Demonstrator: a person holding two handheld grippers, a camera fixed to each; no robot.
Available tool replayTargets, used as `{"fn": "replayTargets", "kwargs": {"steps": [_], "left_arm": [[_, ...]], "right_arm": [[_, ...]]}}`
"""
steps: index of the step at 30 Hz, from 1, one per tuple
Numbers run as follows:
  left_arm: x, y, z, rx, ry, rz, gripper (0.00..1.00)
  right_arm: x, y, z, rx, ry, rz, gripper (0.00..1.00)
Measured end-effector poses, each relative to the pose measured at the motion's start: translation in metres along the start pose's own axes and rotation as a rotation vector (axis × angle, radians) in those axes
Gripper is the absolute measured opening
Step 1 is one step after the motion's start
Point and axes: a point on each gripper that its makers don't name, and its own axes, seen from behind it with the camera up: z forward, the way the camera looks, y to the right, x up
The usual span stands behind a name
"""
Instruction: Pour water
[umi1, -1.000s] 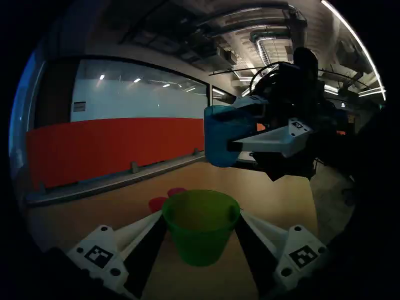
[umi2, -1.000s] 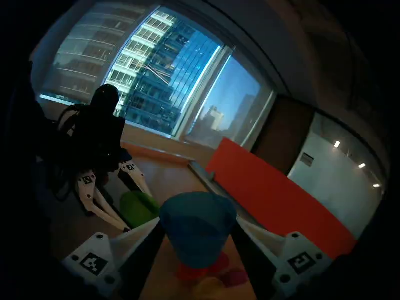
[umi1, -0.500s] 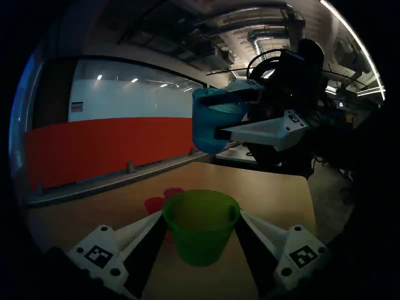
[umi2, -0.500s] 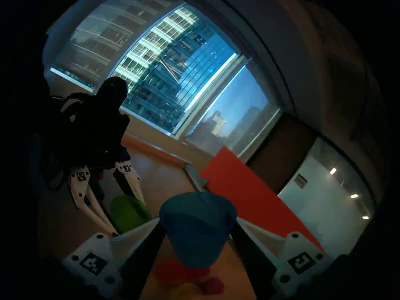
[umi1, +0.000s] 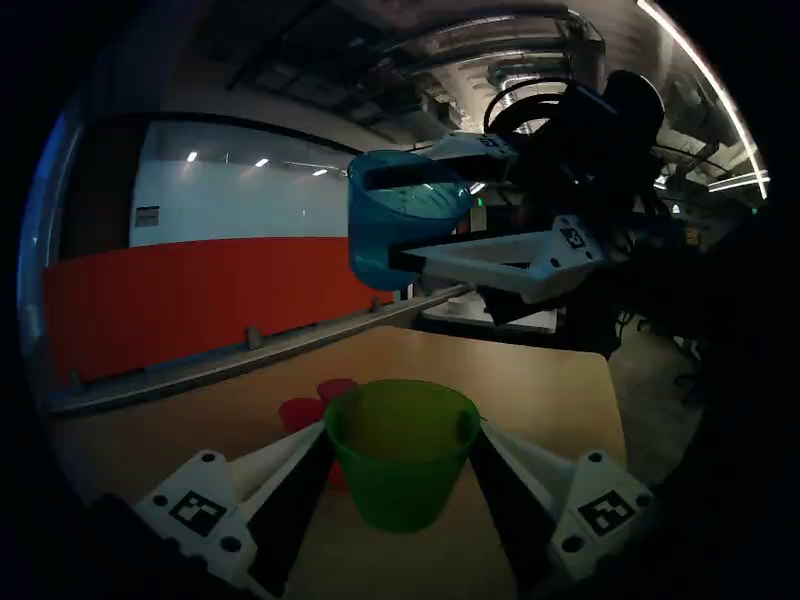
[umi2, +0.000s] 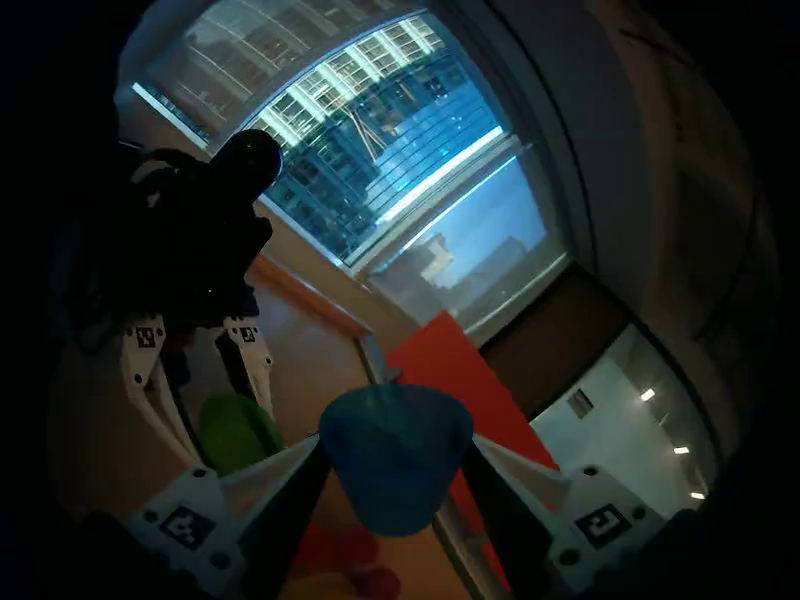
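My left gripper (umi1: 402, 455) is shut on a green cup (umi1: 402, 460), held upright just above the wooden table (umi1: 540, 385). Up and slightly left of it, the blue cup (umi1: 397, 222) hangs tilted with its mouth turned toward me, clamped in the right gripper (umi1: 455, 215). In the right gripper view, my right gripper (umi2: 396, 462) is shut on the blue cup (umi2: 396, 460). Lower left, the green cup (umi2: 236, 432) sits between the left gripper's white fingers (umi2: 160, 400). I see no water stream.
Red cups (umi1: 312, 410) stand on the table behind the green cup; red and yellow ones (umi2: 335, 565) lie below the blue cup. A red wall panel (umi1: 200, 290) runs along the table's far side. Large windows (umi2: 380, 140) face the right gripper.
The blue cup has risen and shifted left over the green cup, tilting further. The right gripper has rolled, so the room looks more slanted. The green cup has stayed in place.
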Motion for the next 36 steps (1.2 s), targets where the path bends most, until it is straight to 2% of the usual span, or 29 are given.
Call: {"fn": "replayTargets", "kwargs": {"steps": [14, 36], "left_arm": [[-0.001, -0.003, 0.001, 0.0, 0.014, -0.029, 0.86], [0.002, 0.006, 0.002, -0.023, 0.01, 0.006, 0.85]], "right_arm": [[0.012, 0.006, 0.013, -0.034, -0.005, -0.133, 0.88], [0.009, 0.02, 0.016, -0.08, -0.02, -0.264, 0.88]]}}
